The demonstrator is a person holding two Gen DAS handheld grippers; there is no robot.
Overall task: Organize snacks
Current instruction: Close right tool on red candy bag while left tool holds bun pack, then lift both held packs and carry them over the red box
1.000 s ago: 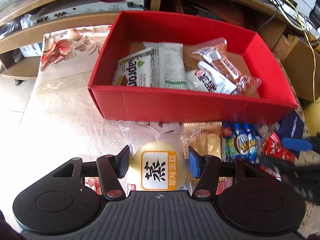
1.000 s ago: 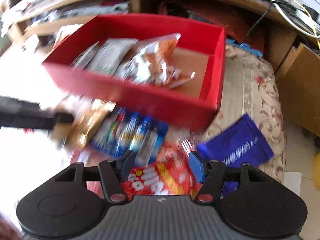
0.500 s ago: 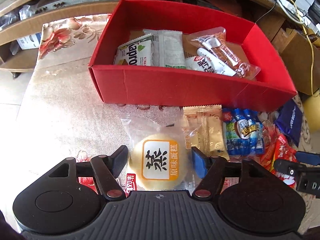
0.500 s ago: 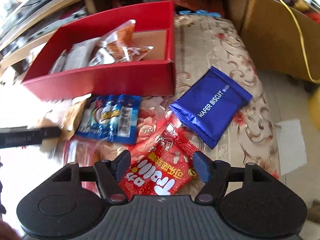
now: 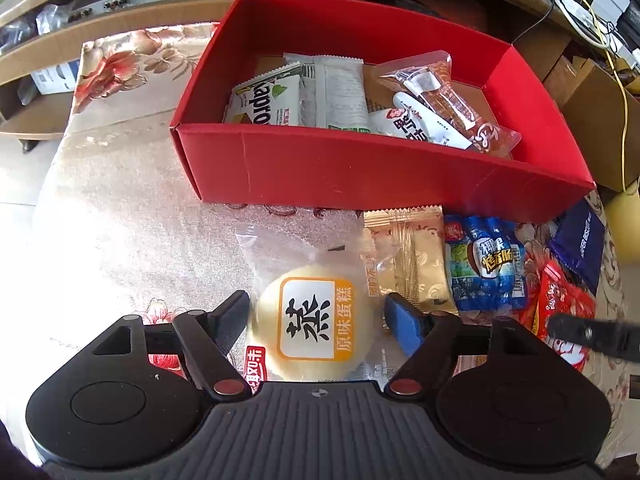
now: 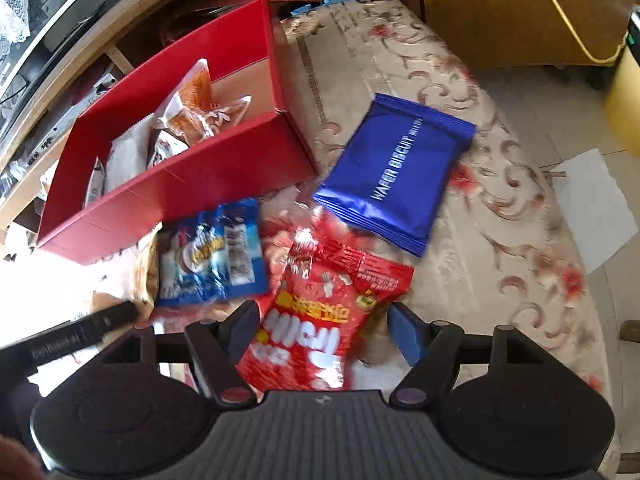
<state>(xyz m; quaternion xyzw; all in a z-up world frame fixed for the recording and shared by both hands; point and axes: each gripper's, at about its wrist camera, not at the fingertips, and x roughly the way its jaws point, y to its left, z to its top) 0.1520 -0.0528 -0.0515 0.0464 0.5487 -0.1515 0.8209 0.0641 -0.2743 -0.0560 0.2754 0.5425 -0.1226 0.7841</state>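
Observation:
A red box (image 5: 360, 176) holds several snack packs; it also shows in the right wrist view (image 6: 192, 196). My left gripper (image 5: 316, 316) is open, its fingers on either side of a round yellow cake in a clear wrapper (image 5: 312, 324) lying on the table. My right gripper (image 6: 320, 328) is open around a red Trolli candy bag (image 6: 320, 320) on the table. A blue wafer biscuit pack (image 6: 396, 168), a blue-white pack (image 6: 212, 252) and a gold pack (image 5: 412, 264) lie in front of the box.
The table has a floral cloth (image 6: 500, 200). Wooden shelves with electronics (image 5: 120, 0) stand behind the box. A cardboard box (image 5: 600, 120) and a sheet of paper (image 6: 592, 204) are off to the right. The right gripper's edge (image 5: 592, 332) shows in the left wrist view.
The left gripper's jaws have opened wider around the cake and it pulled back slightly. The right gripper swung right and settled over the red candy bag.

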